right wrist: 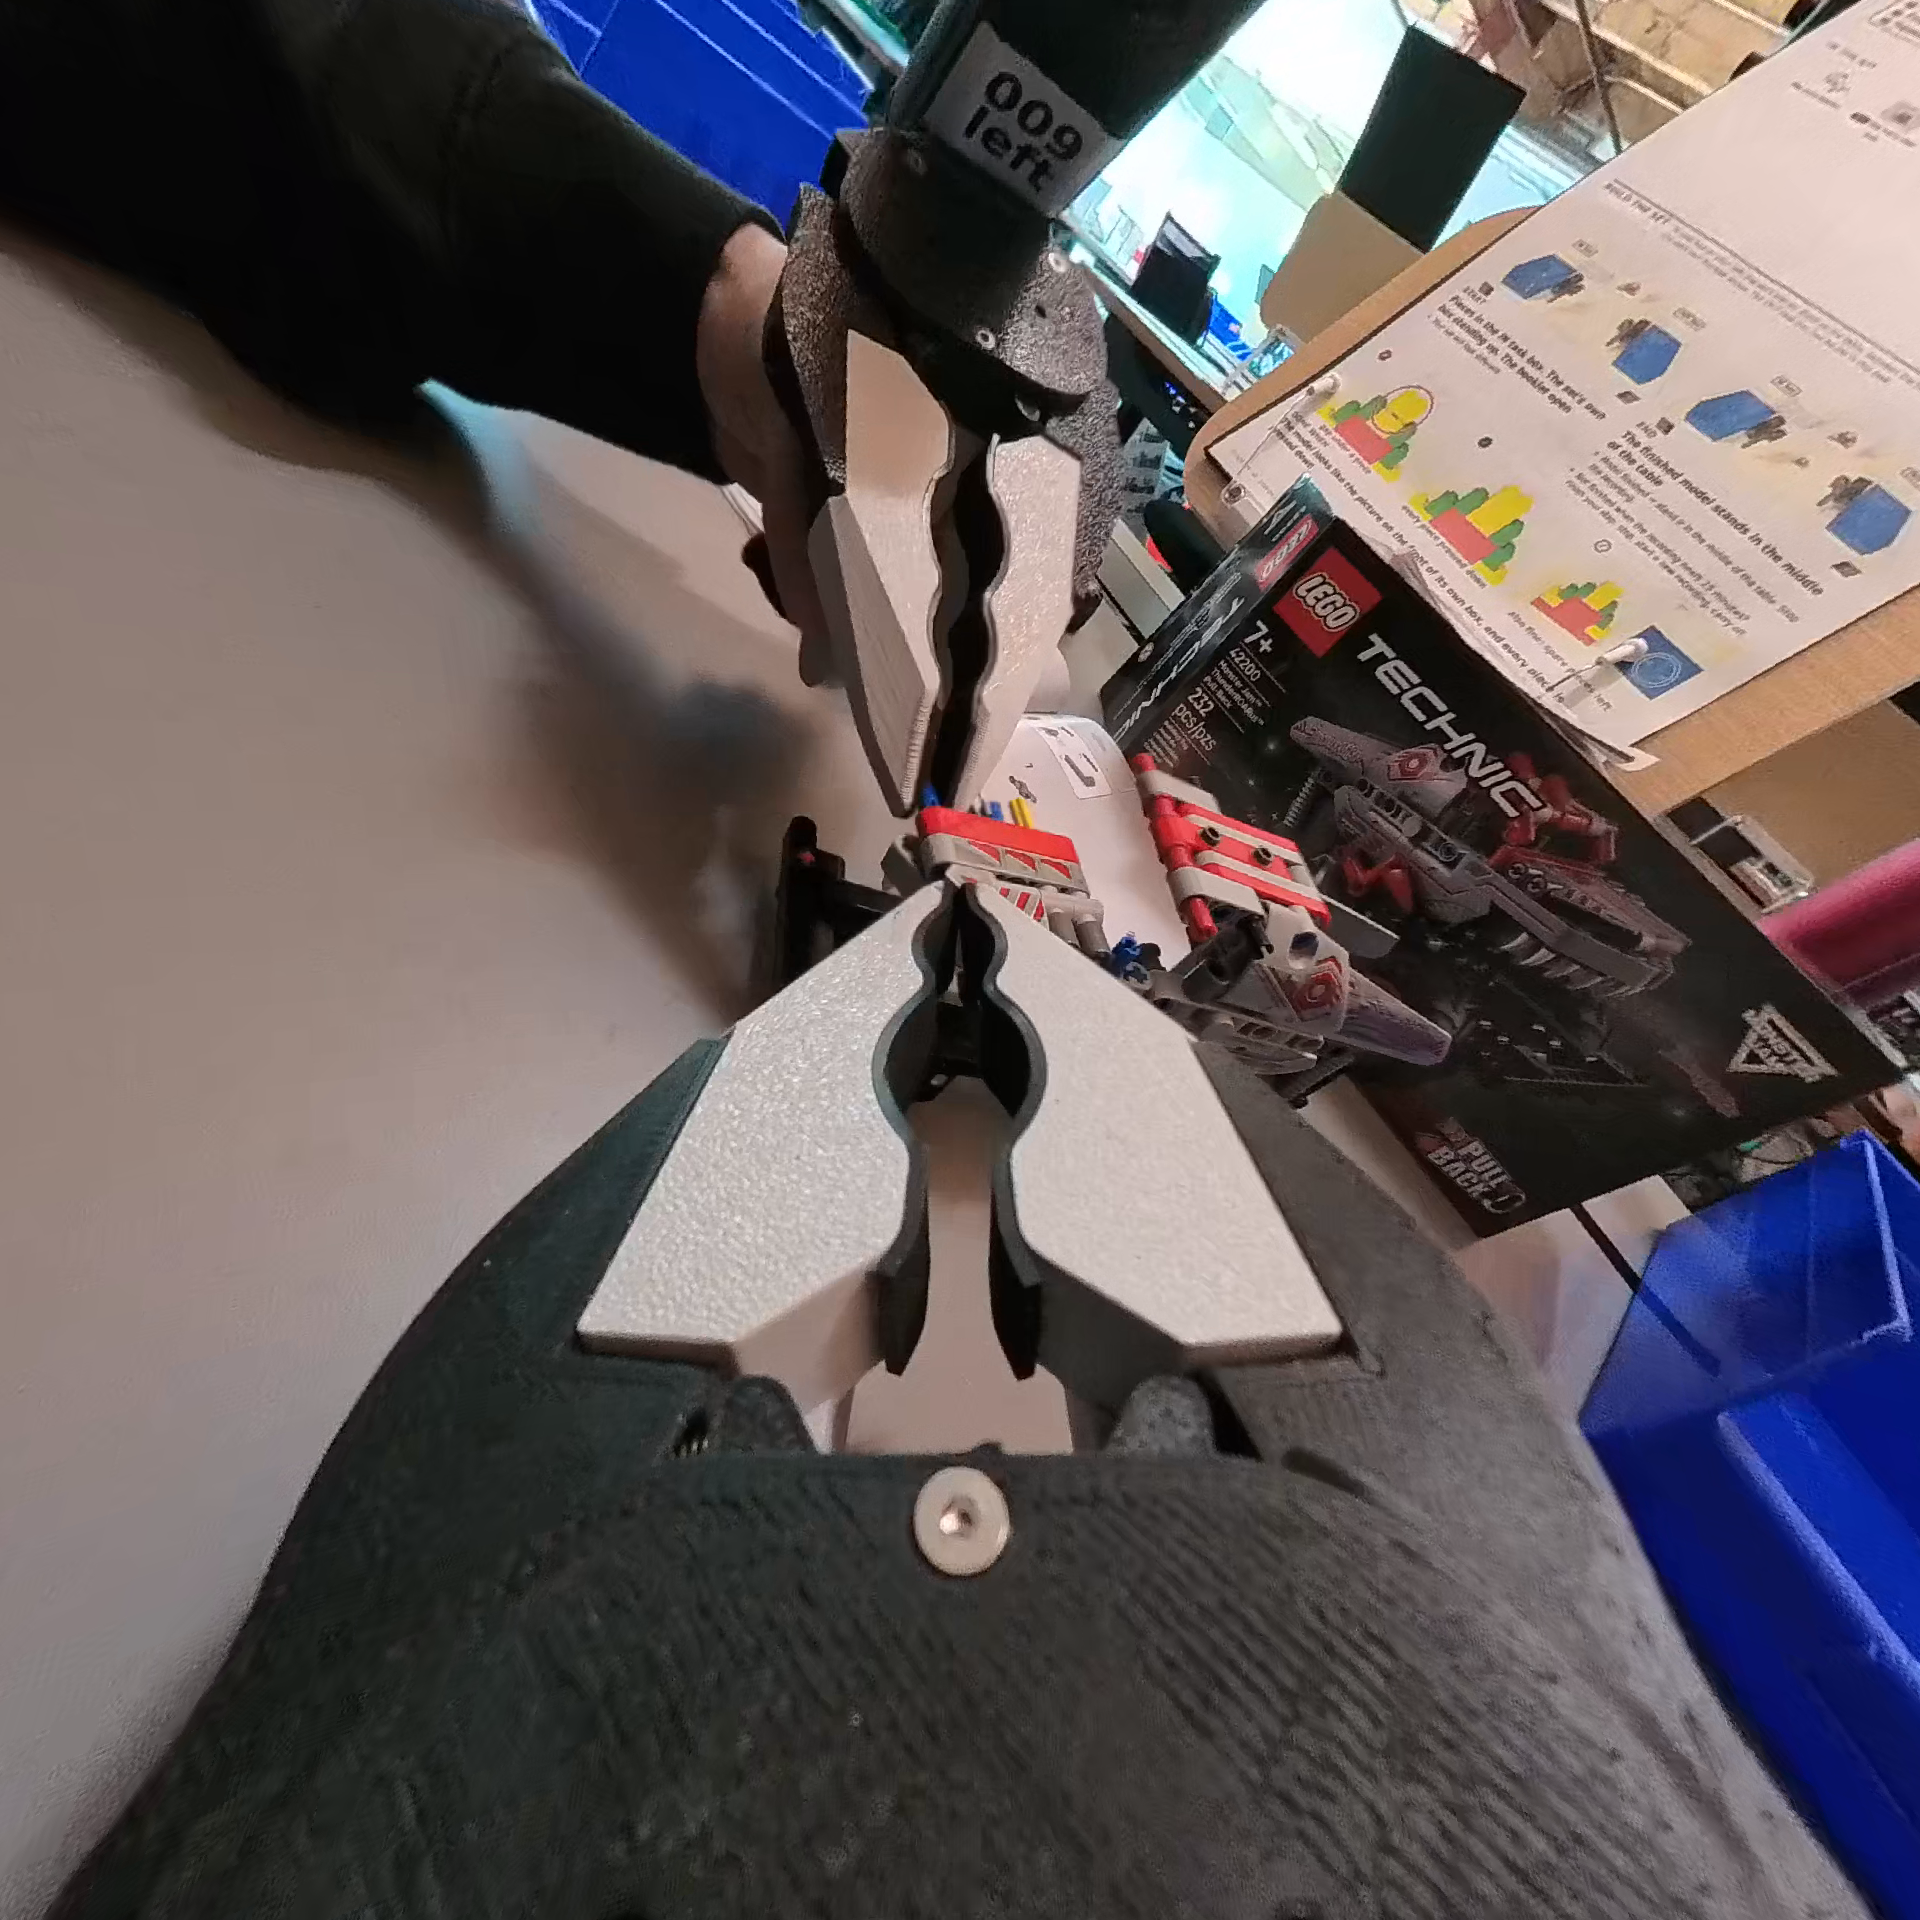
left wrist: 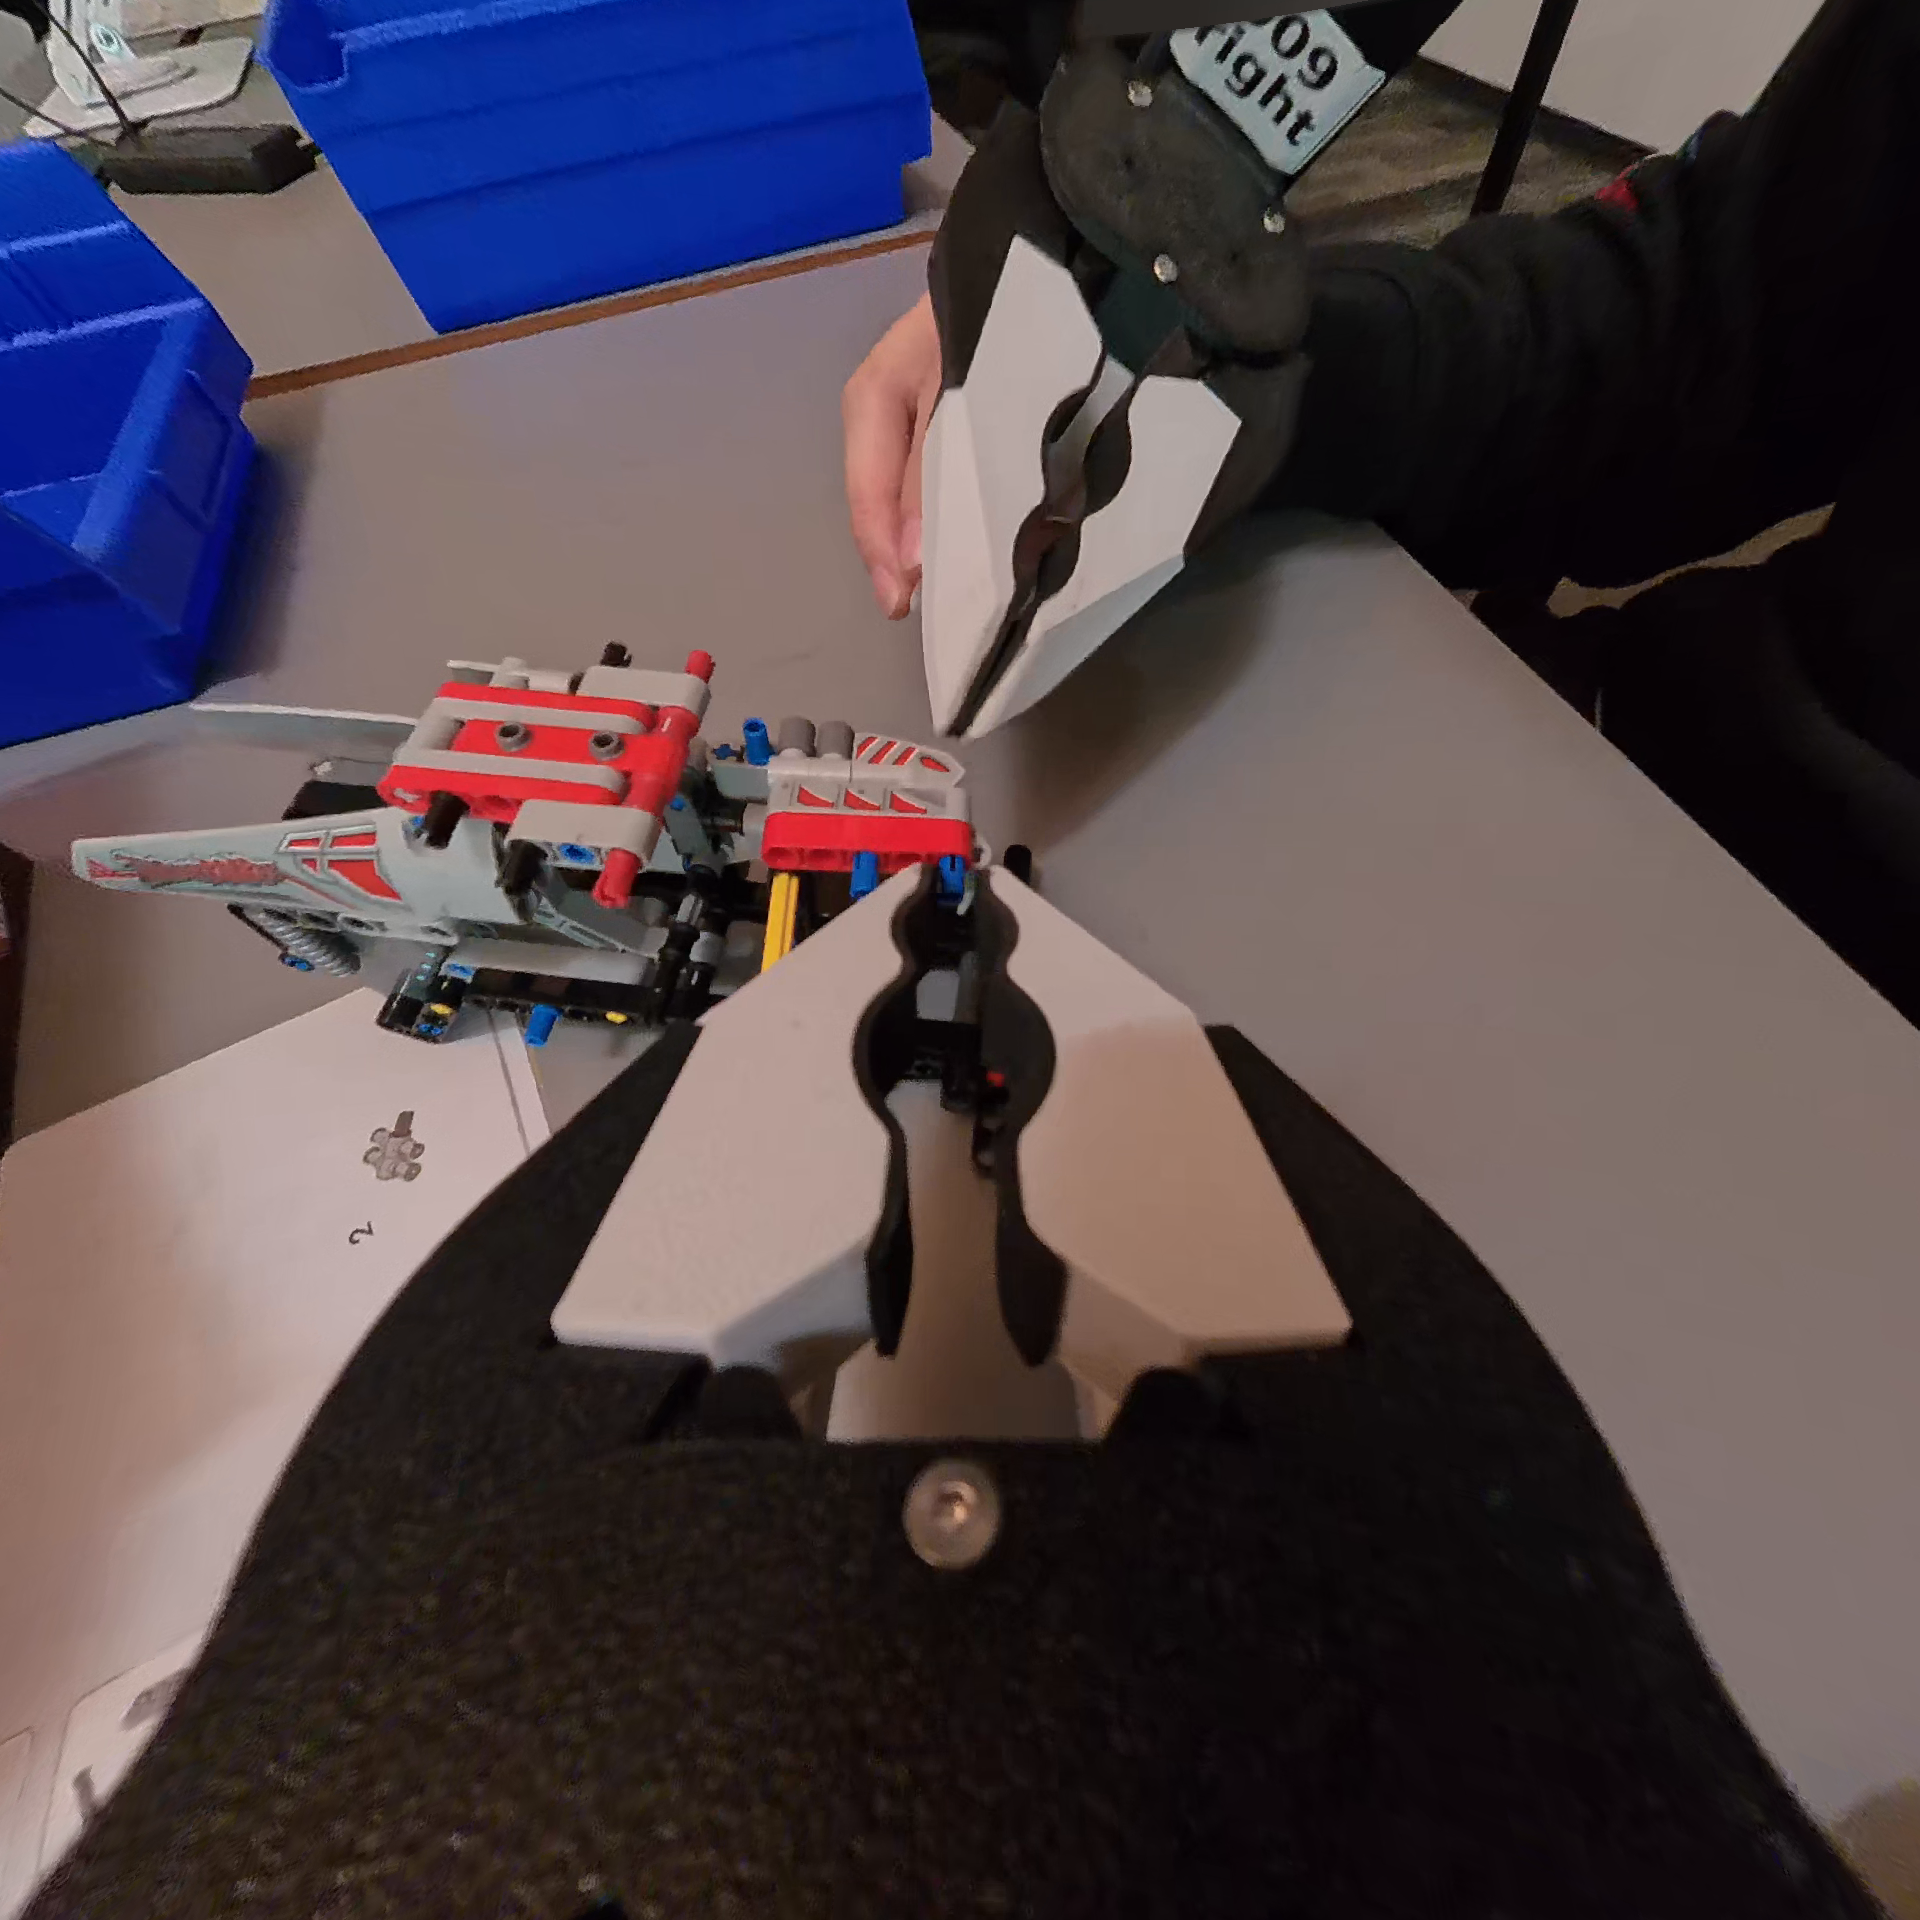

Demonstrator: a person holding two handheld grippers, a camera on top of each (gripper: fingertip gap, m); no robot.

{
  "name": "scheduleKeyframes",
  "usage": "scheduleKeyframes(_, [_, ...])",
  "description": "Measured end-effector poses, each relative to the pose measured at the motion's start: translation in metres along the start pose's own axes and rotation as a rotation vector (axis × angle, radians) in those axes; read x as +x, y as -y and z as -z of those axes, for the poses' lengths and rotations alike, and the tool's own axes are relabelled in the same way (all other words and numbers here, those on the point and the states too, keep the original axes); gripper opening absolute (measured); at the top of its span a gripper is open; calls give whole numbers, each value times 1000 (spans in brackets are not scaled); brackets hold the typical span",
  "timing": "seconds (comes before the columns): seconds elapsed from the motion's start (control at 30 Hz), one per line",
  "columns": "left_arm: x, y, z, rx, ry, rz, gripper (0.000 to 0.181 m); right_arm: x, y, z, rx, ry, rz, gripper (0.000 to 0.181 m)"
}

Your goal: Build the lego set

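Note:
The part-built lego model [left wrist: 540, 764], red and grey with black underparts, lies on the grey table [left wrist: 1351, 935]; it also shows in the right wrist view [right wrist: 1236, 868]. My left gripper [left wrist: 951, 878] is closed at the model's near end, under the red beam [left wrist: 868, 836], with its tips pinching a blue pin [left wrist: 949, 883]. It comes down from above in the right wrist view [right wrist: 923, 798]. My right gripper [right wrist: 956, 896] is shut, with its tips against the grey panel with red stripes [right wrist: 1023, 894]. In the left wrist view it [left wrist: 958, 729] points down at that panel's tip [left wrist: 904, 764].
Blue bins [left wrist: 623, 156] [left wrist: 104, 436] stand at the back and left. The open instruction booklet [left wrist: 260, 1195] lies under the model's near side. The set's box [right wrist: 1507, 852] leans behind the model, under a board with a printed sheet [right wrist: 1662, 416]. Another blue bin [right wrist: 1766, 1455] is at right. Both grippers' tips are close together, under 4 cm apart.

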State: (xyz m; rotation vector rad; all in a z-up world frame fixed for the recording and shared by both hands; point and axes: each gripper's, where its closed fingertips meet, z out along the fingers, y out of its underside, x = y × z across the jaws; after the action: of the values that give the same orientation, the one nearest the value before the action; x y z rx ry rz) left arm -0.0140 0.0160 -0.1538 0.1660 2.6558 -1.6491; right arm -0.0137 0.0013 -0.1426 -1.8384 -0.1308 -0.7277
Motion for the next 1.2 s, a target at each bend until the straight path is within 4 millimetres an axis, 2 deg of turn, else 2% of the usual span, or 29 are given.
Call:
scheduleKeyframes(0.1, [0,1,12,-29,26,-24,10,7,1,9,22,-51,-18,0])
scheduleKeyframes(0.2, [-7,17,42,-3,119,-18,10,14,-4,17,10,-76,-70,18])
scheduleKeyframes(0.3, [-23,33,88,2,322,43,8,17,8,15,26,-75,-128,33])
scheduleKeyframes(0.4, [-34,38,149,25,574,129,8,13,14,4,-27,-40,-138,49])
scheduleKeyframes(0.43, [-34,33,170,35,649,162,8,8,19,1,-36,-16,-127,53])
scheduleKeyframes(0.5, [-33,11,213,47,827,232,8,-9,31,-6,-38,55,-88,56])
scheduleKeyframes(0.6, [-33,-46,263,-13,1036,338,8,-34,54,-26,-14,122,-19,53])
scheduleKeyframes(0.63, [-32,-64,269,-39,1052,380,9,-43,62,-38,-8,136,-10,51])
scheduleKeyframes(0.7, [-33,-87,266,-76,1019,413,12,-55,72,-65,-16,127,19,44])
scheduleKeyframes(0.8, [-29,-119,241,-222,890,427,11,-59,82,-109,-76,58,85,36])
scheduleKeyframes(0.87, [-24,-140,229,-337,838,439,7,-45,78,-137,-171,-38,178,29])
scheduleKeyframes(0.9, [-20,-148,225,-382,812,435,3,-35,74,-150,-200,-91,218,19])
scheduleKeyframes(0.93, [-15,-156,222,-418,787,445,0,-28,65,-162,-237,-111,247,8])
scheduleKeyframes(0.97, [-10,-162,219,-441,764,465,0,-25,54,-172,-287,-115,253,5])
scheduleKeyframes(1.07, [-3,-176,222,-509,768,499,0,-18,22,-184,-413,-173,327,0])
scheduleKeyframes(1.2, [-3,-179,224,-513,782,502,0,-21,-10,-173,-564,-185,364,0])
